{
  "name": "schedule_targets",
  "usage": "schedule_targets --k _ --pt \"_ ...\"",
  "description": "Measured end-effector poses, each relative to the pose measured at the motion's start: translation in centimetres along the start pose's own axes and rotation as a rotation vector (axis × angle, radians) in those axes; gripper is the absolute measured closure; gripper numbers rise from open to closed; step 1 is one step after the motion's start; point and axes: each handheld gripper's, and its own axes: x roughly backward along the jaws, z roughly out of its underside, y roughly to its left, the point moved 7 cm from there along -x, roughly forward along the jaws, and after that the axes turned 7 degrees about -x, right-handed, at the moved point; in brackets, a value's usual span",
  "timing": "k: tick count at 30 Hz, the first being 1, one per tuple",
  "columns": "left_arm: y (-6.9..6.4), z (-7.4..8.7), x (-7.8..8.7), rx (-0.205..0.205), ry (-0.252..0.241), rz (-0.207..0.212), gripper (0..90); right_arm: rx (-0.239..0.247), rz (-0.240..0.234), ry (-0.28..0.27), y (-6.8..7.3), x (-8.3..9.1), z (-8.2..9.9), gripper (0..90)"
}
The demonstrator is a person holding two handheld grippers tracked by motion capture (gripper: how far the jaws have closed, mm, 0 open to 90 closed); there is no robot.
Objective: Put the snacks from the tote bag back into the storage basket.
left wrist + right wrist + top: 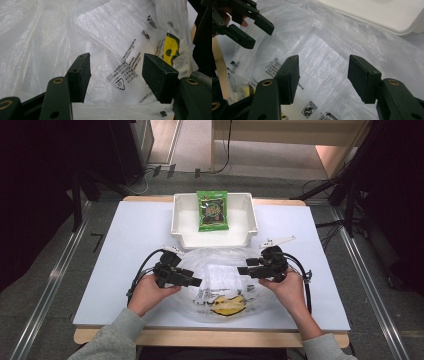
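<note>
Both grippers, left [196,282] and right [242,270], gape empty over our flimsy, slippery plastic bag [220,270]; we pinch its rim.

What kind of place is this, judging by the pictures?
Probably a lab or recording workspace: a white table on grey carpet, black stands beside it, and floor cables.

The person wears a grey sweatshirt with ribbed cuffs on both arms. Each hand carries a black claw. The left claw [194,282] and the right claw [243,270] have flat rectangular pads [160,77] on black links with brass-coloured rivets. A black cable loops from each, and a pale three-cornered plate sits on top.
</note>
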Motion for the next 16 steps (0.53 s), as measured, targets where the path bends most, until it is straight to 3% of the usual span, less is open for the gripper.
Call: schedule_targets --k 16 --pt "0.12 -0.02 0.23 0.002 -0.004 -0.003 40.5 -0.005 -0.005 0.014 -0.07 -0.27 0.15 43.5"
